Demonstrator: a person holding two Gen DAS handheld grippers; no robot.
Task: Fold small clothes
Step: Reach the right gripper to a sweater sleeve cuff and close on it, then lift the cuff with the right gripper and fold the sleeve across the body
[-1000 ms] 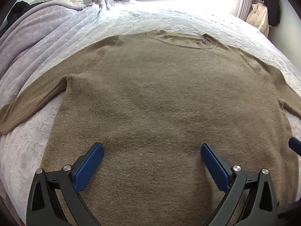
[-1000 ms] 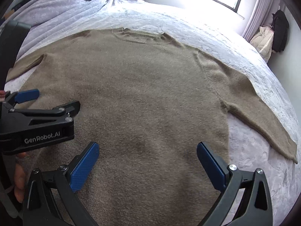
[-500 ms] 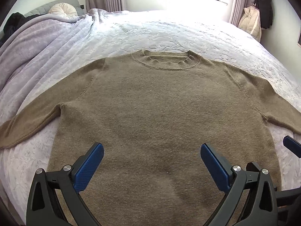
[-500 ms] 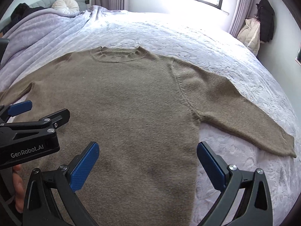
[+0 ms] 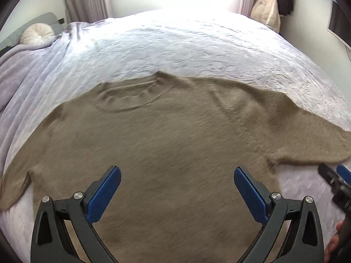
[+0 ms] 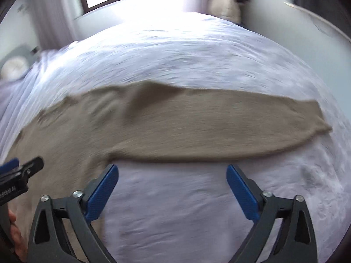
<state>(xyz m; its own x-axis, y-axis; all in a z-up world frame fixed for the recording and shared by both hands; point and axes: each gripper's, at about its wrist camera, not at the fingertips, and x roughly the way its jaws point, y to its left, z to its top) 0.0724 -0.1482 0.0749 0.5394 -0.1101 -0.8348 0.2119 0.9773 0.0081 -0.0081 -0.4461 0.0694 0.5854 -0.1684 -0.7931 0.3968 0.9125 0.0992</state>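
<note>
One sleeve [image 6: 219, 127] of the brown sweater [image 5: 166, 149] lies crosswise at twelve o'clock from the right gripper [image 6: 172, 188], cuff toward three; its empty jaws are closing from wide. The left gripper [image 5: 176, 188], spread and empty, hovers over the sweater's body on the bed [image 5: 197, 48].

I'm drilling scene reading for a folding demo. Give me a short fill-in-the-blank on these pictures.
1. The brown sweater lies spread flat on the ____.
2. Between the right gripper fingers there is only ____.
3. The left gripper hangs over the sweater's ____.

Missing: bed; bedspread; body
</note>
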